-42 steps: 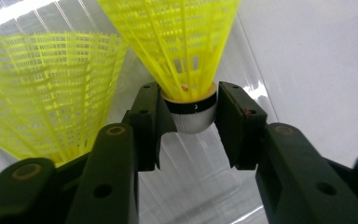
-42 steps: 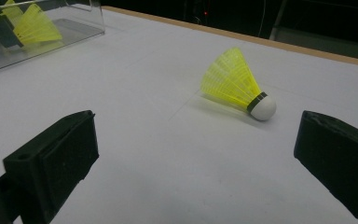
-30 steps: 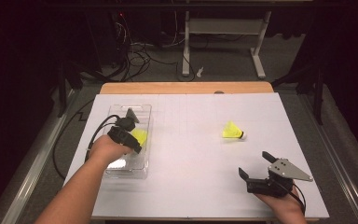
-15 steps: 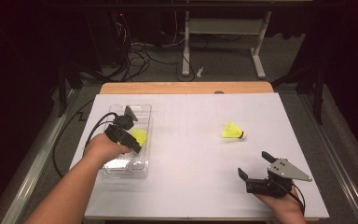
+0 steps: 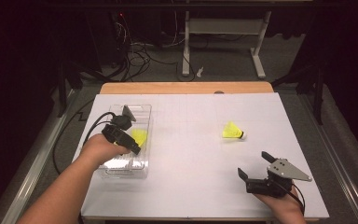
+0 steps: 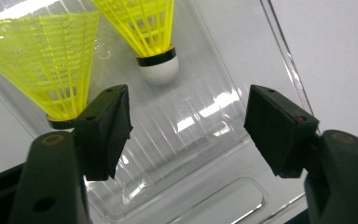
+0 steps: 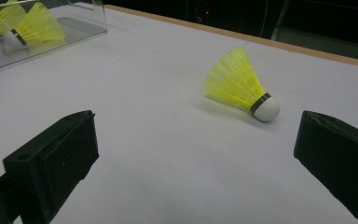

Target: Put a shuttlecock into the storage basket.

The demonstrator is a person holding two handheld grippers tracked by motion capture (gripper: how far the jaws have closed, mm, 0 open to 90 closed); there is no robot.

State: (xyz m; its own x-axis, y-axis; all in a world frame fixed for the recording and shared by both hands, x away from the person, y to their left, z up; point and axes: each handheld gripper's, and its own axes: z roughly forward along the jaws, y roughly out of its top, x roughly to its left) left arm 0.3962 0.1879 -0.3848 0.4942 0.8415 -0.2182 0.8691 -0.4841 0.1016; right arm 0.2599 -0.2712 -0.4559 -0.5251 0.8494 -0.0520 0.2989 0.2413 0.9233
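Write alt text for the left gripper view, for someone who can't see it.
Two yellow shuttlecocks lie in a clear plastic tray, seen from just above between the left gripper's two black jaws, which stand open with nothing between them. One shuttlecock shows its white cork tip; the other shuttlecock lies at the left, its tip hidden behind a jaw. White table shows beyond the tray's wall.
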